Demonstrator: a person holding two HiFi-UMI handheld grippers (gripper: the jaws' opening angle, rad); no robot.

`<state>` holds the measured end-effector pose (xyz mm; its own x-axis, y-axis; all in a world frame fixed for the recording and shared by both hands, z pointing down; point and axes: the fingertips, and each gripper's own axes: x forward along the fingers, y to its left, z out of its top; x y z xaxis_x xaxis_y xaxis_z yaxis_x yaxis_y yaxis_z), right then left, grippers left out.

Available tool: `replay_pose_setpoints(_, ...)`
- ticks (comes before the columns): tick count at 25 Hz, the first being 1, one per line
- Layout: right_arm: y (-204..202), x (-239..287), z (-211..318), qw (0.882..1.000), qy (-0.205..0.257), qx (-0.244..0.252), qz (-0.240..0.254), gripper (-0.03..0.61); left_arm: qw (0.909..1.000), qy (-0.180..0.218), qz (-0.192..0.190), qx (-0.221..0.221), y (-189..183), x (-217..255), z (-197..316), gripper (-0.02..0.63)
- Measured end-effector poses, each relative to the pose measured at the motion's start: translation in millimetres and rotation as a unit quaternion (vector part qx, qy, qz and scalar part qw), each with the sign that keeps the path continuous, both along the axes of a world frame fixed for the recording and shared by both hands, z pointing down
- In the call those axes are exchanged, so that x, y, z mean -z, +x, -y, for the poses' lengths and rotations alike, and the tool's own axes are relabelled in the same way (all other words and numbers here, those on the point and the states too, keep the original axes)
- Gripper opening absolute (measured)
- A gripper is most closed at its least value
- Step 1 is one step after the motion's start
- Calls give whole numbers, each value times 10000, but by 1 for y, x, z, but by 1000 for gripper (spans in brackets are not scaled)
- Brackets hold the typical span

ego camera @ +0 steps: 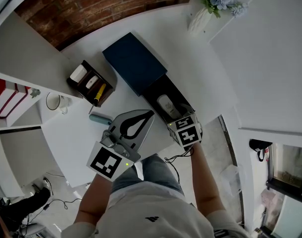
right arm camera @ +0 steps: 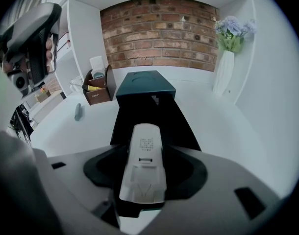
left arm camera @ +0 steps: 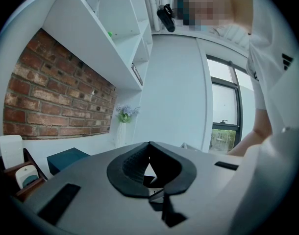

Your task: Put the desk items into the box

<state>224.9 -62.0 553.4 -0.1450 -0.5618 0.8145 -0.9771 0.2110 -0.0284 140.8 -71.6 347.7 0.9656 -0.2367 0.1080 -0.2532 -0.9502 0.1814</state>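
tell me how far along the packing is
Done: the box is open, its lid off beyond it. In hand: the right gripper holds a white device over the box. To do: a small teal item lies on the desk; the left gripper is shut, empty.

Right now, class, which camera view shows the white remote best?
The right gripper view: the white remote fills the centre, held between the jaws, its printed face clear. The head view shows it small, at the open black box. The left gripper view misses it.
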Motion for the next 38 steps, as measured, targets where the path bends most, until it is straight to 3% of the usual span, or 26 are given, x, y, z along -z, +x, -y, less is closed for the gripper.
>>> replay_pose_setpoints(8, -2, 17, 1, 9994, 283, -160, 131, 228, 10000, 30, -30, -23, -4, 4, -4, 11)
replay_pose_setpoints(11, -1, 38, 3, 9963, 706, -436, 205, 99, 9999, 60, -57, -59, -6, 6, -7, 11)
replay_pose_setpoints(16, -5, 76, 4, 9869, 1372, -643, 547, 10, 9997, 125, -96, -161, -9, 10, -12, 11)
replay_pose_setpoints(24, -21, 140, -14, 9658, 2312, -745, 904, 8, 9984, 240, -207, -470, -6, 23, -29, 11)
replay_pose_setpoints(31, -30, 205, -43, 9354, 3219, -921, 1139, 8, 9958, 325, -315, -798, 0, 35, -49, 11)
replay_pose_setpoints(38, -45, 248, -73, 9173, 3722, -927, 1071, 7, 9922, 515, -387, -1064, 1, 46, -70, 11)
